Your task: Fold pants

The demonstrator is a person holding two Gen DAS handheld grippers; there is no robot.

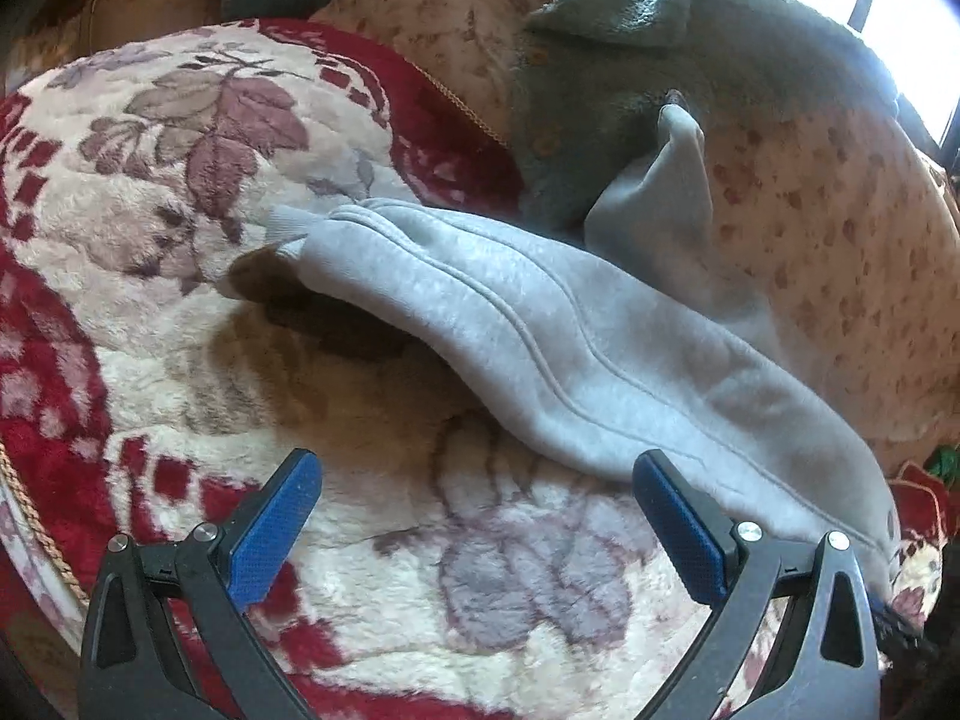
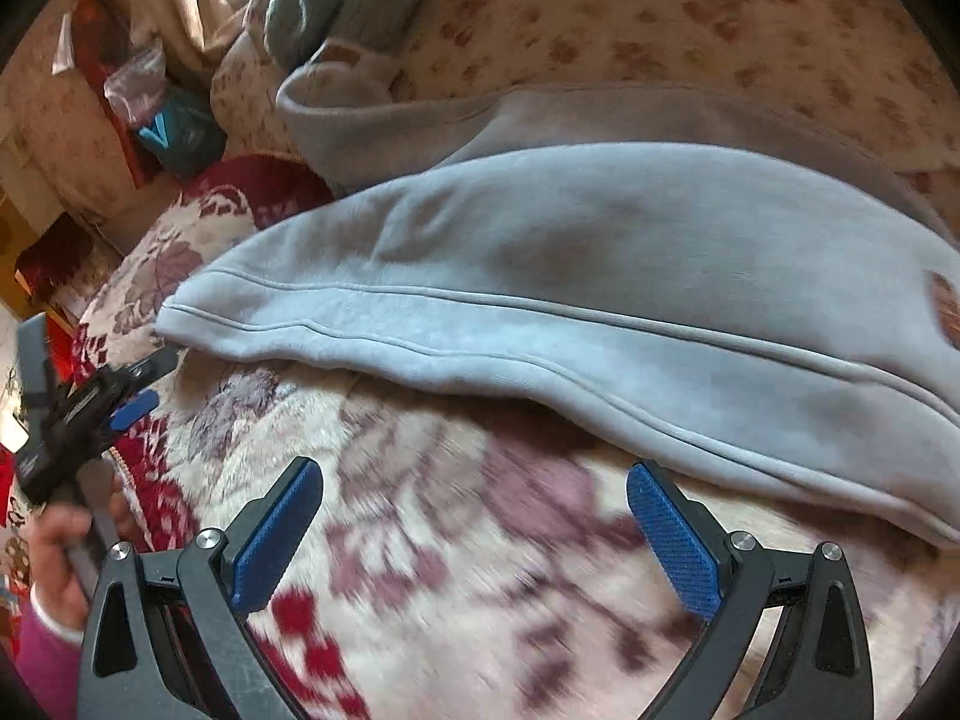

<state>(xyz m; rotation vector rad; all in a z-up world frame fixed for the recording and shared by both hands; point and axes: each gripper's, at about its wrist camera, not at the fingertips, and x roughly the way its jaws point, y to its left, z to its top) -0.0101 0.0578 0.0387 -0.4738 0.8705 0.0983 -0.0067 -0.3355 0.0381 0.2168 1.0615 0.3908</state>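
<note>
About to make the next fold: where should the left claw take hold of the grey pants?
Probably the cuff end of the grey pants, approached from the blanket side. That end lifts off the blanket, leaving a shadowed gap for the lower finger. The left claw is open and empty.

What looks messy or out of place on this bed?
The grey pants lie bunched lengthwise, one leg straying up over the spotted cover. A green knit garment sits crumpled behind them. Nothing looks torn or spilled. Both grippers, left and right, are empty.
</note>
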